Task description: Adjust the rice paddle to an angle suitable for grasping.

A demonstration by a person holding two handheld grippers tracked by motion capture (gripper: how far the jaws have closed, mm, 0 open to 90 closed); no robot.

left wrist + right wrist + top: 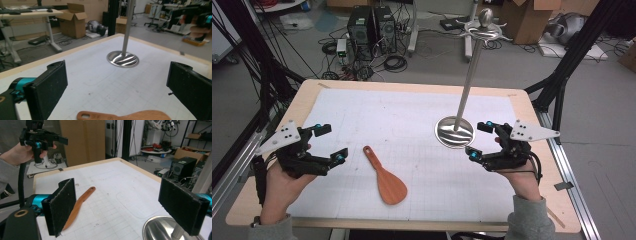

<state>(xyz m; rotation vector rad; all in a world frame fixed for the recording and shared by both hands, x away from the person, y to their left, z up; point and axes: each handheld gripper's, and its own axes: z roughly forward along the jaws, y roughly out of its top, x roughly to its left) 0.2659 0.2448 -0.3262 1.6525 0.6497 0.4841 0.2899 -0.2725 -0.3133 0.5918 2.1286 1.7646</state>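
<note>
Wooden spatula (384, 176) flat on mat, untouched, near left gripper (332, 145). Both grippers' jaws apart, empty; right gripper (478, 140) beside steel stand (454, 132). Approach stage, judged. Next: straddle handle, close.

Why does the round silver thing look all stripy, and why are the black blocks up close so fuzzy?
In the left gripper view the stand's shiny base mirrors the room as wavy bright bands. In the right gripper view the near jaws look soft and grainy, while the wooden spatula is clearer.
</note>
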